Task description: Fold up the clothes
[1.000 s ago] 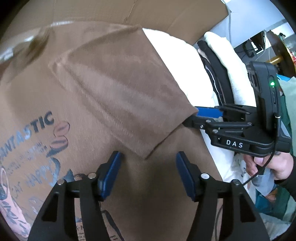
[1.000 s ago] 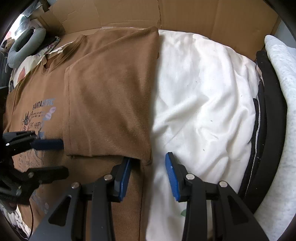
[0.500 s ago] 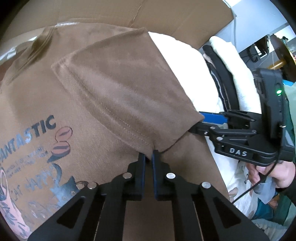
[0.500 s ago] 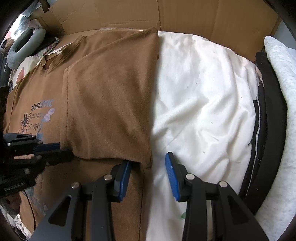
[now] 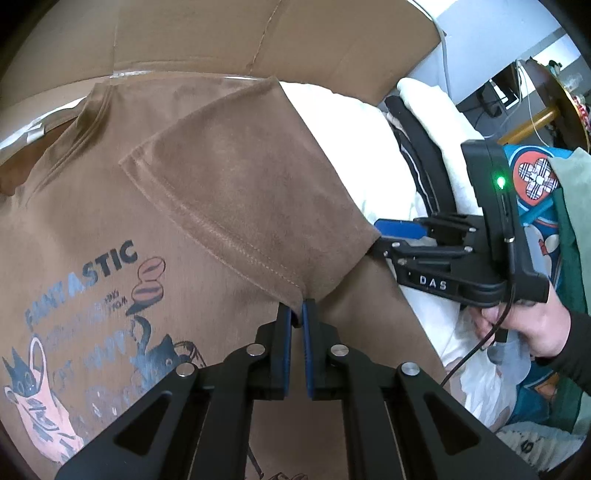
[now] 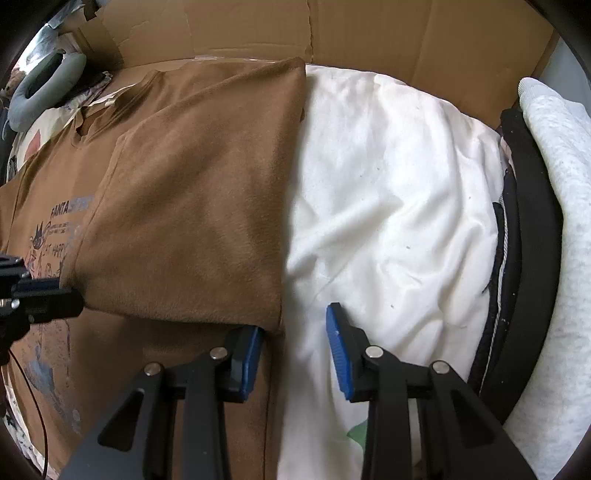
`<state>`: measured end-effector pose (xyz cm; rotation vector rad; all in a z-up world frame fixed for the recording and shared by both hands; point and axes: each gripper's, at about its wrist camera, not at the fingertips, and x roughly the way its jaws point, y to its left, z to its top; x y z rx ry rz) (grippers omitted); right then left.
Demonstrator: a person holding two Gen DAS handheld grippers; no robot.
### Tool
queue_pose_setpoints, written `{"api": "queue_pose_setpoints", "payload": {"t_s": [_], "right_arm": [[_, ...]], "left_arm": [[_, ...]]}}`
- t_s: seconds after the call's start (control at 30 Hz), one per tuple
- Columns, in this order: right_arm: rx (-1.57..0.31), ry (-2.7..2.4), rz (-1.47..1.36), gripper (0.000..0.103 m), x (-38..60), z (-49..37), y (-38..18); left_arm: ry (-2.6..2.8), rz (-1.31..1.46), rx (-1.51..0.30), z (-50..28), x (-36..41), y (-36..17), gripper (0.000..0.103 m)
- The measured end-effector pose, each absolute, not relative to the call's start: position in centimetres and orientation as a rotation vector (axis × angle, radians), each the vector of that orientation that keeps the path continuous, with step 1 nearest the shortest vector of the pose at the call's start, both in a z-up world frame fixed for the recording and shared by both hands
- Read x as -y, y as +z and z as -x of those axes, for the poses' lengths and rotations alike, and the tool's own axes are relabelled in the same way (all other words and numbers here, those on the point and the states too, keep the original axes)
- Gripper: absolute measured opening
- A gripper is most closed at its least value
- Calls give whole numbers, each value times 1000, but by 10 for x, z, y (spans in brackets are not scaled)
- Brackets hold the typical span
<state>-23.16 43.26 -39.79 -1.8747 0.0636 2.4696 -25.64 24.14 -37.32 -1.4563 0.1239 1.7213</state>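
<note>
Brown tee [image 5: 110,221] spread flat over white sheet [image 6: 388,184], cardboard [image 5: 221,33] behind far edge. Sleeve [image 5: 251,192] folded inward over chest, next to "FANTASTIC" cat print [image 5: 81,273].

Left gripper [image 5: 297,317] clamped tight on sleeve's hem corner, cloth pinched between blue pads.

Right gripper [image 6: 293,343] straddling sleeve's other corner at tee's sheet-side edge, jaws closing, pads not pressing cloth yet. Hand [image 5: 532,325] holding it, dark sleeve cuff showing.

Black and white clothes [image 6: 535,221] piled along sheet's right edge.
</note>
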Motion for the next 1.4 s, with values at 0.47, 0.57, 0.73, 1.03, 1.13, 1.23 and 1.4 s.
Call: {"api": "queue_pose_setpoints", "payload": {"t_s": [0.47, 0.57, 0.73, 1.03, 1.13, 1.23, 1.4], "right_arm": [[-189, 2403, 1977, 32, -433, 225, -386], [-225, 2419, 1974, 32, -431, 225, -371], [-202, 2485, 1948, 22, -414, 236, -355], [-235, 2512, 1948, 12, -423, 232, -364], [-243, 2513, 1952, 11, -413, 253, -378], [-239, 2502, 1962, 11, -423, 259, -384], [-222, 2473, 1983, 10, -435, 252, -393]], "left_arm": [[1697, 1574, -141, 288, -223, -388, 5], [1716, 1541, -93, 302, -219, -377, 5], [1713, 1494, -36, 322, -229, -371, 5], [1674, 1446, -18, 346, -271, -387, 5], [1654, 1447, -7, 347, -281, -397, 5], [1647, 1470, -23, 351, -287, -412, 5], [1643, 1465, -16, 358, -285, -421, 5]]}}
